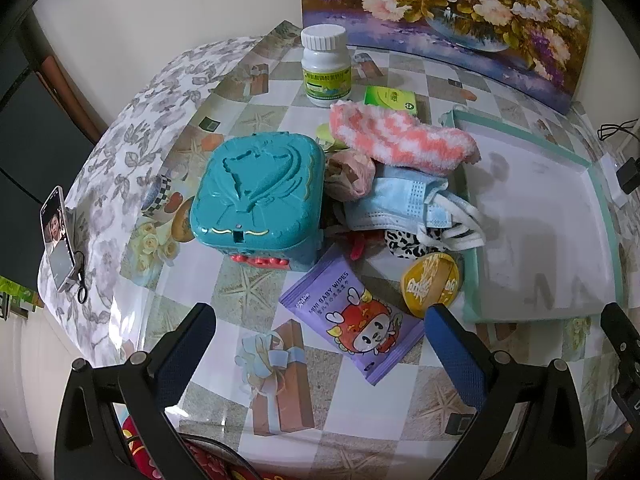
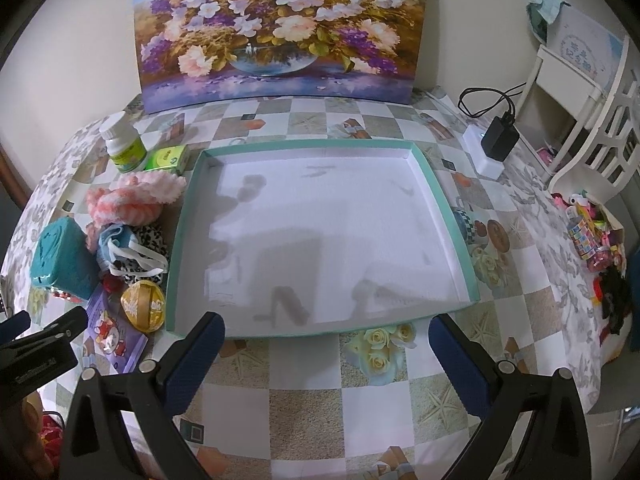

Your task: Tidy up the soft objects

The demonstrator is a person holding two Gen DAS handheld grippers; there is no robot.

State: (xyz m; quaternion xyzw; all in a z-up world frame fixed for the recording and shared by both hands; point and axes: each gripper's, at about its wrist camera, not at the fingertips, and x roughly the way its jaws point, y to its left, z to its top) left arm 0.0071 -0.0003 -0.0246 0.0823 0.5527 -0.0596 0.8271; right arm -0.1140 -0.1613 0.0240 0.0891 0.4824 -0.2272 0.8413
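A pile of soft things lies left of a shallow teal-rimmed white tray (image 1: 468, 184) (image 2: 460, 216): a fluffy pink-and-white sock (image 1: 400, 140) (image 2: 136, 196), a blue face mask (image 1: 400, 200) (image 2: 114, 240), a pinkish cloth (image 1: 352, 170) and a leopard-print fabric (image 1: 404, 242) (image 2: 154, 236). A purple baby wipes pack (image 1: 356, 320) (image 2: 114, 330) lies just ahead of my open left gripper (image 1: 320, 320). My right gripper (image 2: 326, 328) stands open over the tray's near rim, holding nothing. The tray holds nothing.
A teal plastic box (image 1: 260, 192) (image 2: 60, 260), a gold round tin (image 1: 432, 284) (image 2: 144, 304), a white pill bottle (image 1: 326, 66) (image 2: 122, 144) and a green carton (image 1: 390, 100) (image 2: 168, 158) crowd the pile. A flower painting (image 2: 280, 28) stands behind. A charger (image 2: 498, 142) and toys (image 2: 592, 240) sit right.
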